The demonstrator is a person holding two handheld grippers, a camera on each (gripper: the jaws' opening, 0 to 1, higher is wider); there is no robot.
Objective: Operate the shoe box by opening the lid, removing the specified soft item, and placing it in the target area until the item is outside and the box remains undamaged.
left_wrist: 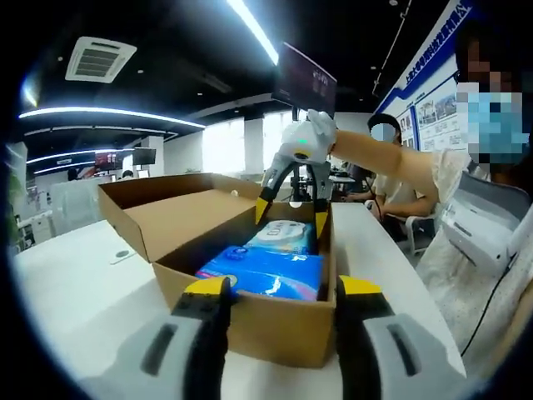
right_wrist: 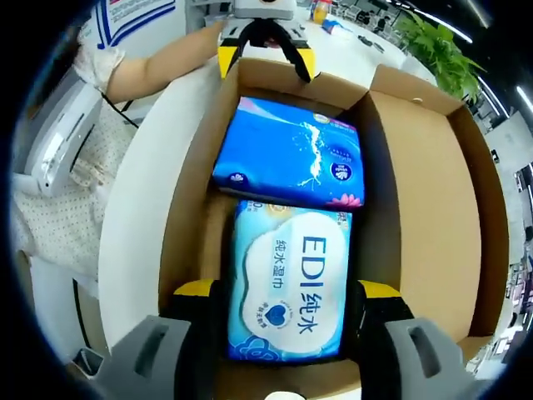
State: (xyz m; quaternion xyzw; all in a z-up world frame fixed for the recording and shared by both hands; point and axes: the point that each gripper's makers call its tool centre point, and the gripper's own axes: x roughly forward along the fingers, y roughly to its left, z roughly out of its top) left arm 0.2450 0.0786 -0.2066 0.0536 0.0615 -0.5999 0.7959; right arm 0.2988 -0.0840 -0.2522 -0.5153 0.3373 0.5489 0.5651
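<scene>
**Lid's up, right hand-held gripper lining up on the wipes pack**

Shoe box [right_wrist: 416, 217] sits open on the white counter [left_wrist: 67, 283], lid flap folded back to one side. Inside, 2 soft packs lie end to end: a light-blue wipes pack [right_wrist: 287, 287] and a darker blue pack [right_wrist: 287, 154], touching each other.

Right hand-held gripper [right_wrist: 287, 304] hangs over the box, jaws spread wide w/ the wipes pack between them. Nothing gripped yet, far as I can judge. Left hand-held gripper [left_wrist: 279, 292] sits at the opposite end wall, jaws wide, straddling the cardboard edge w/o closing on it; in the right gripper view it shows at the far end of the box [right_wrist: 265, 46].

How to do it well, my read: go straight down, keep the tips off the side walls, pinch the pack across its short width, lift vertically so it doesn't snag the cardboard. Soft pack will sag, so grip near the middle. Left one could steady the box, lightly, no crushing the wall.

Count: 1 box, 2 packs, 2 hand-held grippers.
</scene>
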